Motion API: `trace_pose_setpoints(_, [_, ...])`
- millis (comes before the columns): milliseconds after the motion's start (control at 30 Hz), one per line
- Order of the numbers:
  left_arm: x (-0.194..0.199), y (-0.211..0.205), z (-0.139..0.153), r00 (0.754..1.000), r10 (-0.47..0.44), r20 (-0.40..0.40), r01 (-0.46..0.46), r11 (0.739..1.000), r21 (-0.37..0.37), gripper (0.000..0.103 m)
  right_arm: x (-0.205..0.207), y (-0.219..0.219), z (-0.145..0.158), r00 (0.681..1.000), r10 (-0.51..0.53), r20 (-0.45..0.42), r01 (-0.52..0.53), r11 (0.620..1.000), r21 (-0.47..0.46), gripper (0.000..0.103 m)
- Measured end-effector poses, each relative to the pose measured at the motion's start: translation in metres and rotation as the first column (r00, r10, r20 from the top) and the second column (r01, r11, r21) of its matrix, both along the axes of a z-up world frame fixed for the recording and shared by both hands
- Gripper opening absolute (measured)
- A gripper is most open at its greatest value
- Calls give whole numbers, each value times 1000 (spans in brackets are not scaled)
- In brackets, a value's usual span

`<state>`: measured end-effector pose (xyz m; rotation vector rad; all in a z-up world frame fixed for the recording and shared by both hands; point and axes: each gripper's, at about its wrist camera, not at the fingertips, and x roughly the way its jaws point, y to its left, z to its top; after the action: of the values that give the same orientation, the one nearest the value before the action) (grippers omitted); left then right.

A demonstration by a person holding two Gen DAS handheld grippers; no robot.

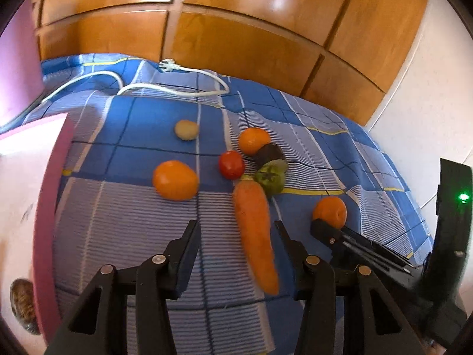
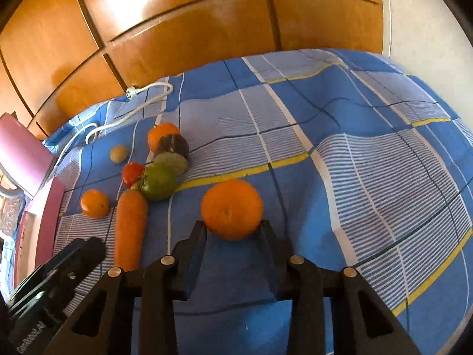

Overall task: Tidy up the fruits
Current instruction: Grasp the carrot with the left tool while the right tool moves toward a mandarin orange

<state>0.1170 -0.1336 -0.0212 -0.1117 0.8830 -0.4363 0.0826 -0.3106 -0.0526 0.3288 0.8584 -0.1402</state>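
Right gripper spread, fingertips bracketing near orange on bed; contact unclear, not yet clamped. Risk: round fruit rolls on soft checked cover if one fingertip nudges first.

Left gripper released, carrot lying between its fingers, ungrasped. Risk: closing grabs vegetable, not fruit.

Beyond: second orange, tomato, green fruit touching carrot top; third orange farther. Pink box at left, likely destination.

White lettering runs along the black body of the left tool, left of the right tool; blurred, illegible.
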Motion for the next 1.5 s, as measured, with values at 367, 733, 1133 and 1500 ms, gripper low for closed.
trace_pose_setpoints(367, [25, -20, -9, 1000, 3, -16, -3, 999, 35, 49, 0, -2, -2, 1000, 3, 30, -4, 999, 36, 38])
trace_pose_setpoints(733, [36, -23, -17, 1000, -17, -8, 17, 1000, 19, 40, 0, -3, -2, 999, -4, 40, 3, 999, 35, 37])
trace_pose_setpoints(1133, [-38, 14, -8, 996, -5, 85, 0, 998, 59, 30, -4, -10, -1, 997, -6, 78, -2, 995, 101, 36])
trace_pose_setpoints(1500, [-62, 22, -20, 995, -9, 97, 1, 997, 81, 35, -2, 14, -1, 988, 135, 74, -144, 980, 139, 32])
